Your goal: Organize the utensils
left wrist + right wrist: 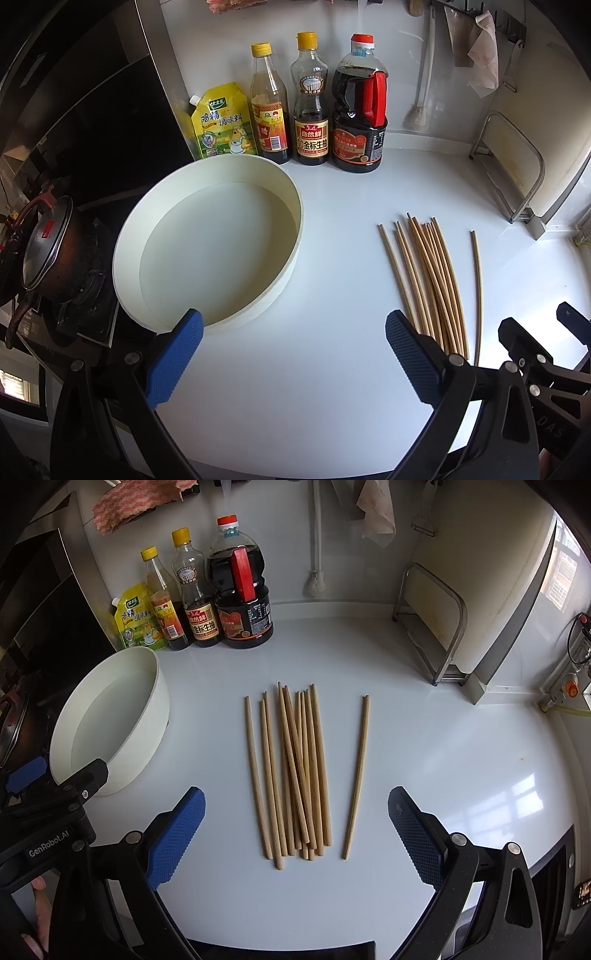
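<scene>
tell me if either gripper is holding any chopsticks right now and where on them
Nothing is held. The left gripper and right gripper are both open, and the chopsticks lie untouched on the counter.

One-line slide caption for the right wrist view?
Open right gripper poised over wooden chopsticks beside white basin.

A bundle of pale wooden chopsticks [295,775] lies flat on the white desk [443,757], roughly parallel, some crossing and overlapping, their thin tips pointing away toward the wall. One lone chopstick [356,777] lies apart on the right of the bundle, not touching it. A round white bowl [147,701] sits upright to the left of the bundle, well apart from it.
</scene>
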{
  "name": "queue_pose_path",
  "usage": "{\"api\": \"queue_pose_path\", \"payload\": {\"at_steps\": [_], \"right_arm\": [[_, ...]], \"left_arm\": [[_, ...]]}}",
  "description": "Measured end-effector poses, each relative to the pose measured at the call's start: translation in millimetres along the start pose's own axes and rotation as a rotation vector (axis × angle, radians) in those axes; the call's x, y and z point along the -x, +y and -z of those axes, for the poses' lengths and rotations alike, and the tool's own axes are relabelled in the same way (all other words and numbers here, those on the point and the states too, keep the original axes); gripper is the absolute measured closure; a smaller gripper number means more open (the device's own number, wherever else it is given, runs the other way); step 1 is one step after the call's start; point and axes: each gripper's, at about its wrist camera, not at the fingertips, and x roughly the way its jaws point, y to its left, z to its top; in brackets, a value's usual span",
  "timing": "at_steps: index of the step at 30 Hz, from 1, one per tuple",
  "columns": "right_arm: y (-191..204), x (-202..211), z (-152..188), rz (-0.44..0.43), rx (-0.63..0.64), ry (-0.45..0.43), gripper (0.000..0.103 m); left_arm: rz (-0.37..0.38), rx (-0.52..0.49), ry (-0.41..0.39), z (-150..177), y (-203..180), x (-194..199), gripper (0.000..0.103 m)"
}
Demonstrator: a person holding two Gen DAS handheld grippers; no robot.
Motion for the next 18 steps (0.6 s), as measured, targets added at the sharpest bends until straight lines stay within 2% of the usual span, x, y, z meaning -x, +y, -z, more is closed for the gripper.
{"api": "queue_pose_path", "payload": {"at_steps": [18], "right_arm": [[-2.6,0.1,3.3,0.002,0.001,-0.005,0.008]], "left_arm": [[-0.003,0.002,-0.005,-0.6,2.8,2.2,0.006]]}}
